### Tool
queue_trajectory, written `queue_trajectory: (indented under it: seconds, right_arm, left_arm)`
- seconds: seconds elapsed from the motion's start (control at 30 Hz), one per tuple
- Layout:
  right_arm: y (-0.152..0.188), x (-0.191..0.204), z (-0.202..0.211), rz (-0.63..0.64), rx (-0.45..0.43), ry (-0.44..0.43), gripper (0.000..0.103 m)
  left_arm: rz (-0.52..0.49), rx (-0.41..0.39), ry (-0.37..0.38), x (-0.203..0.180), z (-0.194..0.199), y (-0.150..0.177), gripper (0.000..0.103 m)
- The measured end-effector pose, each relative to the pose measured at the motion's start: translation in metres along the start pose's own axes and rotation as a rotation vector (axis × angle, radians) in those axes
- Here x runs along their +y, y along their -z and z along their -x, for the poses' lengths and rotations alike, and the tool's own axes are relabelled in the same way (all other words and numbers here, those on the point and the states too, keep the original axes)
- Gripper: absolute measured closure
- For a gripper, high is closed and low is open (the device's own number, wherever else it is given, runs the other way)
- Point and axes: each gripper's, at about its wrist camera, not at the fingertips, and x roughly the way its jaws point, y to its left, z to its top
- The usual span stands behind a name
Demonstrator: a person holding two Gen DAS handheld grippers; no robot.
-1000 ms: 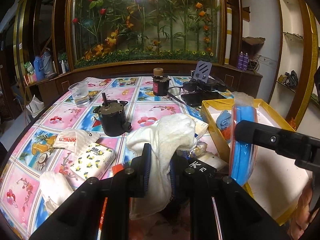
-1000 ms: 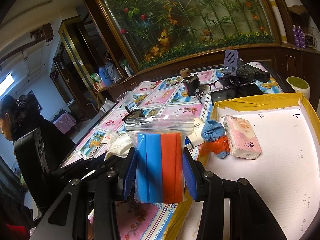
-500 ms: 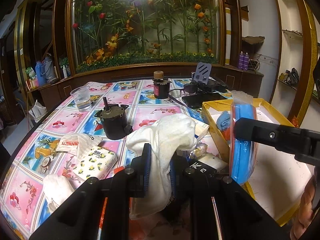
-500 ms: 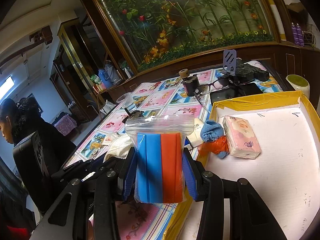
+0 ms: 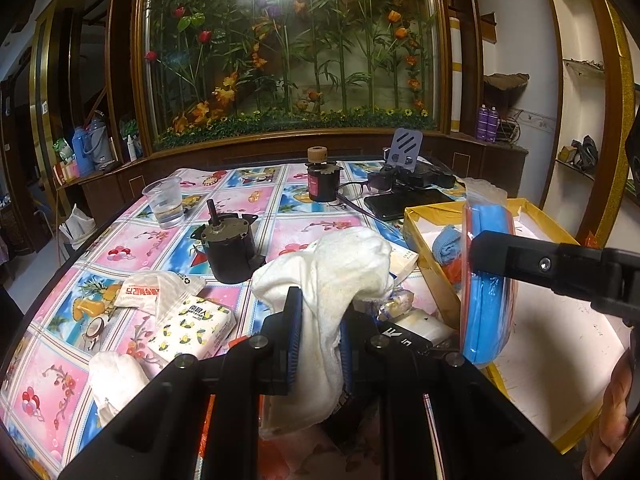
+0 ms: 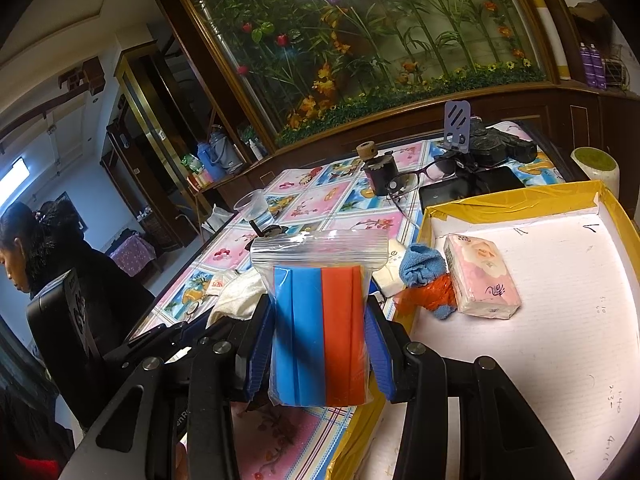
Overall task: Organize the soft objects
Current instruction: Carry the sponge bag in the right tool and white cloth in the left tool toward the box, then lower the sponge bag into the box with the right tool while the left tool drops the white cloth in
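Observation:
My left gripper (image 5: 318, 344) is shut on a white towel (image 5: 336, 272), which bulges above the jaws and hangs below them over the table. My right gripper (image 6: 318, 354) is shut on a clear zip bag of blue and orange sponges (image 6: 320, 320), held upright at the left edge of the yellow-rimmed box (image 6: 500, 200). From the left wrist view the same bag (image 5: 486, 280) shows edge-on by the box (image 5: 424, 216). Inside the box lie a pink tissue pack (image 6: 480, 280) and a blue and orange cloth (image 6: 426, 280).
On the floral tablecloth lie a tissue pack with a bee print (image 5: 192, 328), a white packet (image 5: 148, 292) and a white cloth (image 5: 114, 380). Two black motors (image 5: 230, 246) (image 5: 323, 184), a plastic cup (image 5: 164, 202), glasses (image 6: 420, 176) and a phone (image 5: 408, 202) stand farther back. A person (image 6: 48, 264) sits at left.

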Motion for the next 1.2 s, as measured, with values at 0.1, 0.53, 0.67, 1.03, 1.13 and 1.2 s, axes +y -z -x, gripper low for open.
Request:
queue_trajectory:
  seconds: [0.1, 0.53, 0.67, 1.03, 1.13, 1.2]
  right_arm:
    - [-0.001, -0.001, 0.003, -0.010, -0.011, 0.001, 0.056]
    - [-0.009, -0.022, 0.021, -0.096, -0.082, 0.024, 0.056]
    - [-0.013, -0.035, 0.030, -0.146, -0.114, 0.048, 0.056]
    - [-0.020, -0.086, 0.061, -0.317, -0.220, 0.275, 0.056]
    - [-0.024, -0.097, 0.071, -0.329, -0.219, 0.372, 0.056]
    - [-0.030, -0.103, 0.077, -0.334, -0.209, 0.426, 0.056]
  left_arm:
    - [-0.007, -0.011, -0.002, -0.002, 0.001, -0.002, 0.087]
    - [-0.022, -0.028, 0.059, -0.027, -0.001, -0.006, 0.087]
    - [-0.030, -0.030, 0.093, -0.041, -0.004, -0.008, 0.087]
    - [0.069, 0.063, 0.275, -0.084, -0.032, -0.033, 0.087]
    - [0.088, 0.126, 0.314, -0.095, -0.048, -0.035, 0.087]
    - [0.087, 0.162, 0.333, -0.100, -0.055, -0.033, 0.087]
